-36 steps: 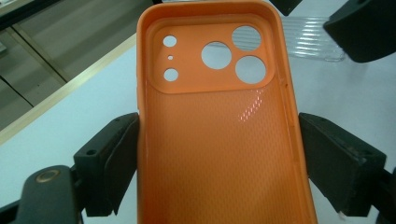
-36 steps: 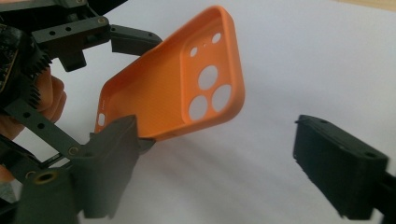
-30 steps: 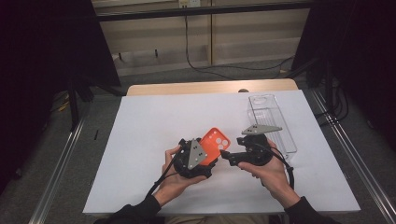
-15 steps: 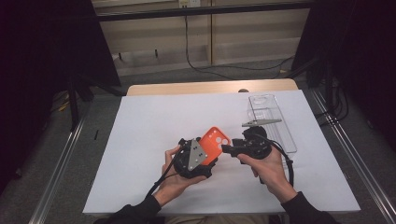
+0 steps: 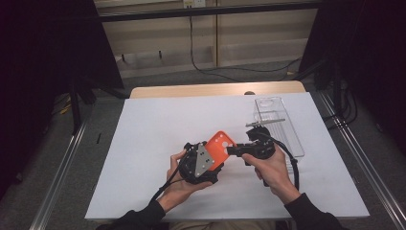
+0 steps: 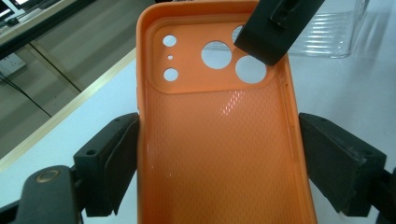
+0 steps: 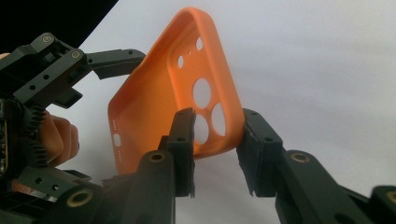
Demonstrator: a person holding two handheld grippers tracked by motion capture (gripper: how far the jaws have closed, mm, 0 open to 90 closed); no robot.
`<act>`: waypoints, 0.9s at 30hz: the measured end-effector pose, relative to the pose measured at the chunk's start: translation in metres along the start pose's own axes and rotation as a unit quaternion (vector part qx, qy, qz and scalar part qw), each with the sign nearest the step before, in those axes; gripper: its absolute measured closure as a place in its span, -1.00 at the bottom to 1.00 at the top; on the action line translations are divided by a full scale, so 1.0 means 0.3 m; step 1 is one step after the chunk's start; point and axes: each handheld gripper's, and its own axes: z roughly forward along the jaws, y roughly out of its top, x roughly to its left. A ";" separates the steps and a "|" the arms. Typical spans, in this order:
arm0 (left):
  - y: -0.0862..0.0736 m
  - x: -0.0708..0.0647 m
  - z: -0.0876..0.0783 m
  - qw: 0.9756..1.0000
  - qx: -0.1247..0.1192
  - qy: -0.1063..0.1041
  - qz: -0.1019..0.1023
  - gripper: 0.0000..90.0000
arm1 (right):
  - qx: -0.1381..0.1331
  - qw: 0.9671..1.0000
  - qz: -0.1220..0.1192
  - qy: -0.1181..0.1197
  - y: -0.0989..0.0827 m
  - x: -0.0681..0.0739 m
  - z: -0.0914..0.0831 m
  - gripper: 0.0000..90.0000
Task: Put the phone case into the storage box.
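An orange phone case (image 5: 221, 146) is held up over the white table, with my left gripper (image 5: 216, 155) shut on it. In the left gripper view the two pads press the long sides of the case (image 6: 219, 140), whose hollow inside faces the camera. My right gripper (image 5: 233, 150) reaches in from the right at the case's camera-hole corner. Its jaws have just been closing. In the right gripper view that corner of the case (image 7: 154, 93) sits between the jaws of my right gripper (image 7: 217, 149). One finger (image 6: 275, 28) lies inside the case. A small gap remains at the inner pad.
A clear plastic tray (image 5: 282, 129) lies on the right side of the white table (image 5: 158, 124), just behind my right hand. Black cables trail from both grippers toward the front edge. Dark floor and metal rails flank the table.
My right gripper has moved left to the case and its jaws have narrowed around the upper corner. The left gripper and the case have stayed in place.
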 end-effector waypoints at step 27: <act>-0.006 0.013 0.013 1.000 -0.008 0.029 0.006 -0.69 | -0.055 0.996 0.072 0.012 0.002 -0.005 0.012 0.78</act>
